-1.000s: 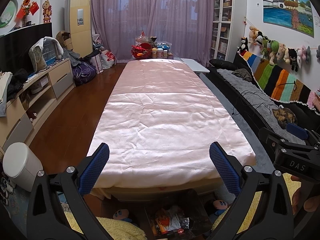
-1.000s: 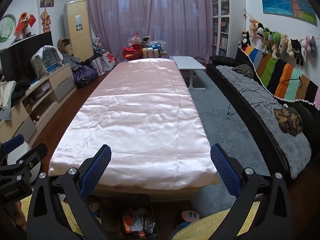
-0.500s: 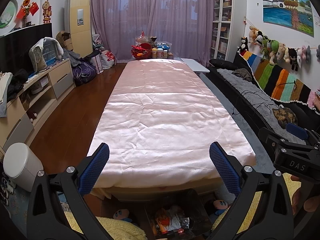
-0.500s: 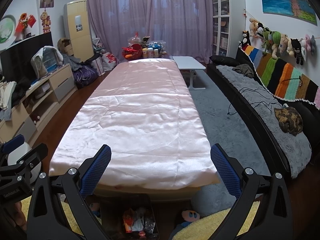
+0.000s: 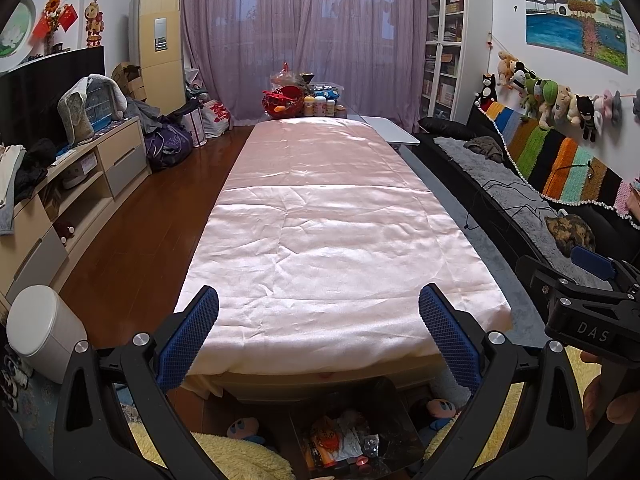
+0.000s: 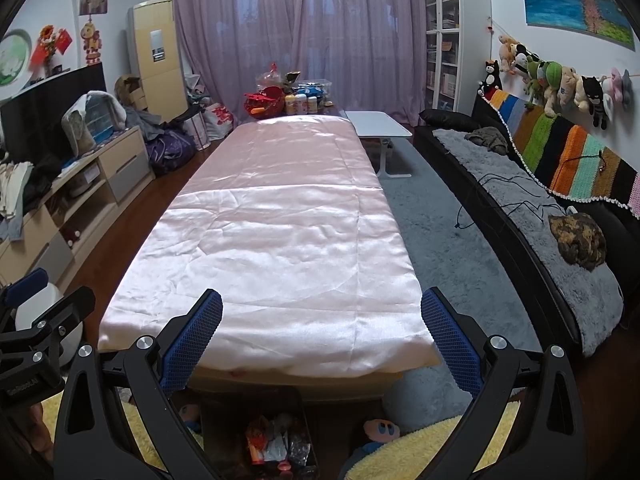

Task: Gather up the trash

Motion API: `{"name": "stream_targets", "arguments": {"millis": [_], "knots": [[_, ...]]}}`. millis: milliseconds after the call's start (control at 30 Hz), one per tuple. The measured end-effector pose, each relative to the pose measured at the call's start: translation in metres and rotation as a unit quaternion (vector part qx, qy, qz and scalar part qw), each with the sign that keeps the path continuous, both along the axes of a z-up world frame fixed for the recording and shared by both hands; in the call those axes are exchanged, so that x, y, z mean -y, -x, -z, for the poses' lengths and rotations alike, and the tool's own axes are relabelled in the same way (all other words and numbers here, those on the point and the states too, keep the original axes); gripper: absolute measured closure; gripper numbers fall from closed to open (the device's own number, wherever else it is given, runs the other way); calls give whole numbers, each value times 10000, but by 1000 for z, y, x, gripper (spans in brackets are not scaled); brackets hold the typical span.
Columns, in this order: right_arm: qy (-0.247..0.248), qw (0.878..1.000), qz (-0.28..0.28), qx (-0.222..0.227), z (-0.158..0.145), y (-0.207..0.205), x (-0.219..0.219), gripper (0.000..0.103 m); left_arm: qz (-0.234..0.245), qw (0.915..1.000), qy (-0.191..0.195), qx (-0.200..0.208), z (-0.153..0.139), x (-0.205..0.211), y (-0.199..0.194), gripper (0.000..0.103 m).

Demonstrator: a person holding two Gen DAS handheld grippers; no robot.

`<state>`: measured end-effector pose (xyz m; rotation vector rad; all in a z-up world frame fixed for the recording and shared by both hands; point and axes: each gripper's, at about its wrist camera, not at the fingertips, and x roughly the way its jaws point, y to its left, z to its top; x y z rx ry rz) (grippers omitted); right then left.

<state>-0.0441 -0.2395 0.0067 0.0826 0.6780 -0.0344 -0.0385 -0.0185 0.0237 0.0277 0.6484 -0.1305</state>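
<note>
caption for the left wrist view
Open left gripper facing a long table draped in pink cloth, with a trash-filled bin below.

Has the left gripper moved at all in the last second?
No. The left gripper frames the pink satin sheet and white round bin exactly as before.

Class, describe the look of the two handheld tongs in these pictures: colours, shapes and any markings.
Both tongs, left and right, have black angular frames with triangular cut-outs, silver screw heads and two blue, mesh-textured finger pads. In the left wrist view, the right tongs' black body carries white letters "DAS". No cables or sleeves are visible.
</note>
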Motion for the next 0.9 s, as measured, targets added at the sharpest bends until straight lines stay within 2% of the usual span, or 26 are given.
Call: {"name": "stream_targets", "arguments": {"millis": [700, 900], "knots": [[9, 10000, 18, -17, 1, 0, -1, 3, -88, 10000, -13, -21, 1, -2, 0, 8], [15, 10000, 38, -31, 1, 0, -1, 3, 50, 9998, 151, -136, 3, -3, -1, 8]]}}
